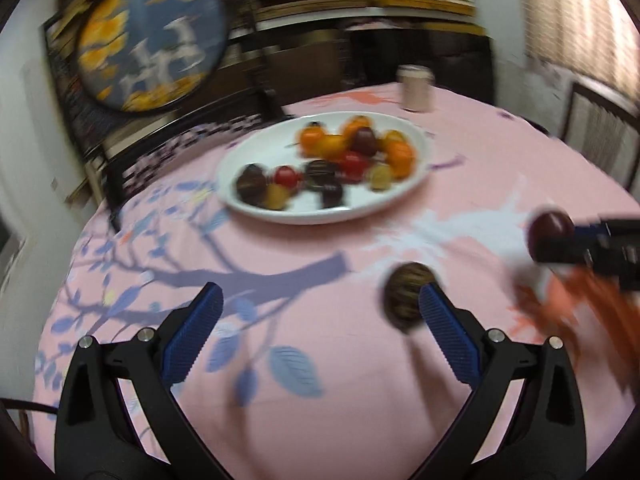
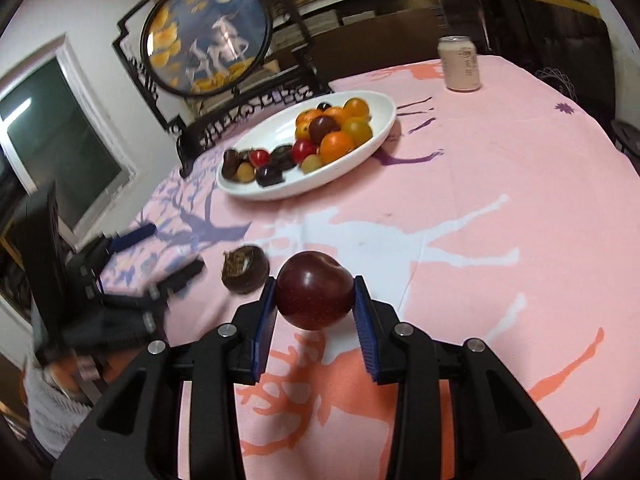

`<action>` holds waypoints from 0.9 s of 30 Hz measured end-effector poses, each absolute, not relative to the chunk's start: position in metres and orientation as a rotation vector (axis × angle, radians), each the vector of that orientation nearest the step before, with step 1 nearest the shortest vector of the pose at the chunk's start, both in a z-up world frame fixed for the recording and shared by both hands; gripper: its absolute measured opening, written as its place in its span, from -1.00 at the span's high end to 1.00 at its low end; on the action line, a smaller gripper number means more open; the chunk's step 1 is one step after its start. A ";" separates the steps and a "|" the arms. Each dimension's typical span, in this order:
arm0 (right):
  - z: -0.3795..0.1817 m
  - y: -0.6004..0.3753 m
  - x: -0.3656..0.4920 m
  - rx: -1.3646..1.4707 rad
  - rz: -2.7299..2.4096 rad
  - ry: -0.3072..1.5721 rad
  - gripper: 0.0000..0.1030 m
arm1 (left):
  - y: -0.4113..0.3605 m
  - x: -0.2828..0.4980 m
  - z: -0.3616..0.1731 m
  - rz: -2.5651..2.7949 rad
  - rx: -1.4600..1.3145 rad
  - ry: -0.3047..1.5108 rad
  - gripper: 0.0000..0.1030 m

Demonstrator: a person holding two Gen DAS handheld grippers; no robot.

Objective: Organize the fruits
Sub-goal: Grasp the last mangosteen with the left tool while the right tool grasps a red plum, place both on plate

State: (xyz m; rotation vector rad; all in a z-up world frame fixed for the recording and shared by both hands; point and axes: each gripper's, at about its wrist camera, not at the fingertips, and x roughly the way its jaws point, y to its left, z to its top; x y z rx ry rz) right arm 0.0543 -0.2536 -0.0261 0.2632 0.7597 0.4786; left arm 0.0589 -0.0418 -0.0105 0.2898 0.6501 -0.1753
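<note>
My right gripper is shut on a dark red plum, held clear above the pink tablecloth; the same plum shows at the right edge of the left wrist view. My left gripper stands wide open with nothing between its blue pads. A brown, rough fruit lies on the cloth just beside its right fingertip, and in the right wrist view that brown fruit sits left of the plum. Farther back, a white oval plate holds several orange, red and dark fruits.
A pale drink can stands at the table's far edge. A round painted screen in a black frame rises behind the plate, beside a dark carved chair back. Shelves line the back wall.
</note>
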 end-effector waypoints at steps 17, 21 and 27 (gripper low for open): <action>-0.024 -0.258 0.051 0.286 0.462 0.739 0.27 | -0.079 0.092 -0.040 -0.357 0.236 0.840 0.16; -0.025 -0.258 0.053 0.284 0.448 0.739 0.27 | -0.070 0.083 -0.028 -0.306 0.253 0.790 0.16; 0.006 -0.239 0.074 0.198 0.443 0.679 0.27 | -0.026 0.120 0.028 -0.166 0.138 0.717 0.16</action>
